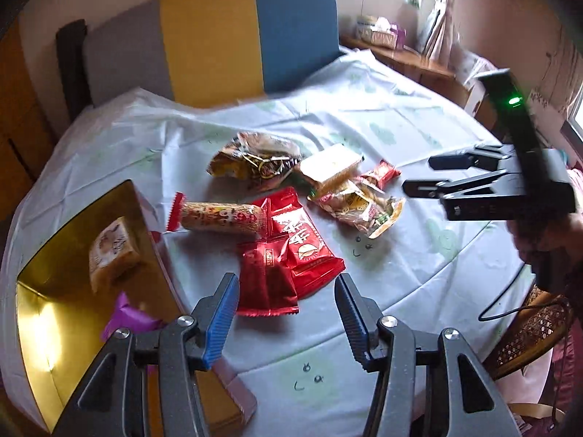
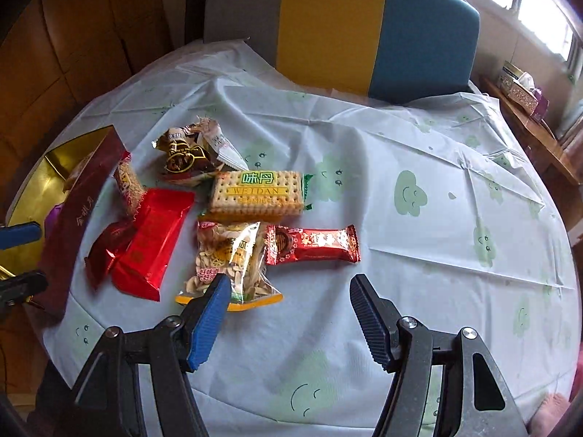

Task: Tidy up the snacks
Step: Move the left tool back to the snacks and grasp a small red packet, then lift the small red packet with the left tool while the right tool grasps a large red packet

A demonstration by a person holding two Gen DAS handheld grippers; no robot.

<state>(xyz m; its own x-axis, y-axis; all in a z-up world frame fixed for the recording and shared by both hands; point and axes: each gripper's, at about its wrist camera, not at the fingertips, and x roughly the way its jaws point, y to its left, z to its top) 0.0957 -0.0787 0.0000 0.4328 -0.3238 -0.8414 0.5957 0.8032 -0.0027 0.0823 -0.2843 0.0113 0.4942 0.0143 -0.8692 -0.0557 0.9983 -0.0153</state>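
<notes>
Two claws over a round counter (image 2: 419, 138) with a pale cloth printed in green smiley clouds. Far left, gold-lined box (image 1: 65, 225) with dark red outer wall, open; inside it a small tan snack pack (image 1: 111, 251) and something purple (image 1: 125, 318), not clear what. Left claw (image 1: 288, 287) beside the box, jaws partly apart, nothing between them, hovering just short of two red foil packs (image 1: 288, 251). Snack pile mid-counter, loose and partly overlapping: round cracker roll (image 1: 218, 216) touching the red packs, brown crinkled bag (image 2: 186, 154) behind, WEIDAN biscuit pack (image 2: 260, 193), clear bag of pale chips (image 2: 229, 258), red bar (image 2: 313, 244) beside that bag. Right claw (image 2: 291, 287), jaws partly apart, empty; blue finger (image 2: 209, 320) overlaps the chip bag's near edge in view, contact unclear. Chair back in grey, yellow and blue (image 2: 364, 29) behind the counter.
</notes>
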